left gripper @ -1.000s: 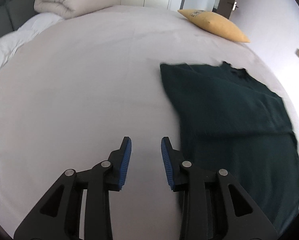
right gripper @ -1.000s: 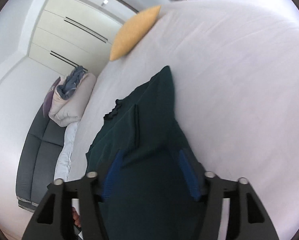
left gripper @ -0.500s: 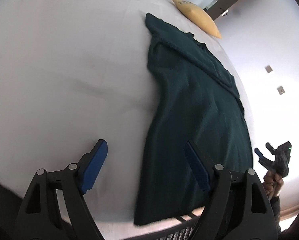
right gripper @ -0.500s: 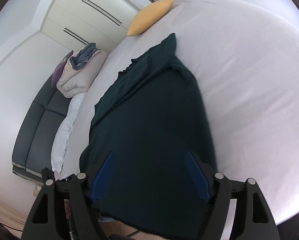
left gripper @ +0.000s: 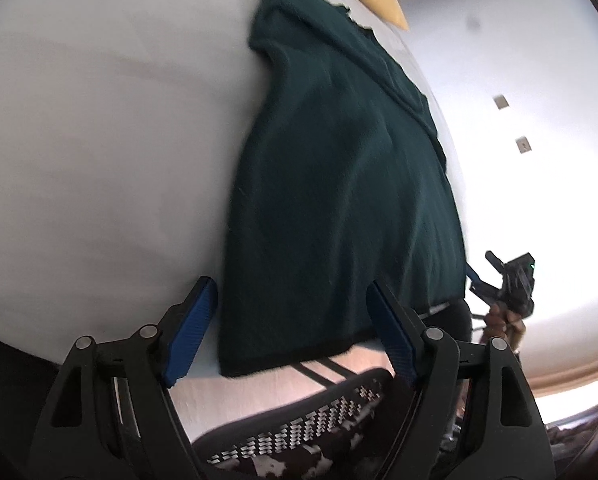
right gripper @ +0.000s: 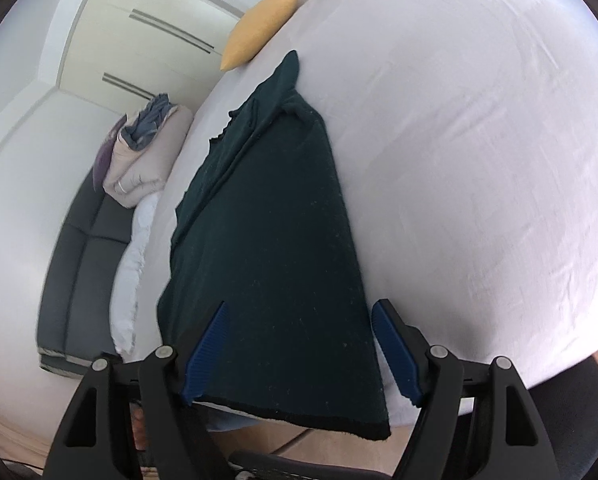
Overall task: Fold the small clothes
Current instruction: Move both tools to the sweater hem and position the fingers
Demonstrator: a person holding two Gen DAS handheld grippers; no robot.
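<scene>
- Blue-padded left gripper (left gripper: pixel 289 334): jaws apart and just lately narrowed a little, clasping nothing; they straddle the near left corner of the garment's hem without pressing it.
- Blue-padded right gripper (right gripper: pixel 299 354): jaws spread and lately widened, gripping nothing; the near right corner of the hem lies between them, unpressed.
- Dark green garment (left gripper: pixel 339 184): flat on the white bed (left gripper: pixel 99 140), hem overhanging the near edge, neckline far.
- Yellow cushion (right gripper: pixel 263 26): far end, just beyond the garment.
</scene>
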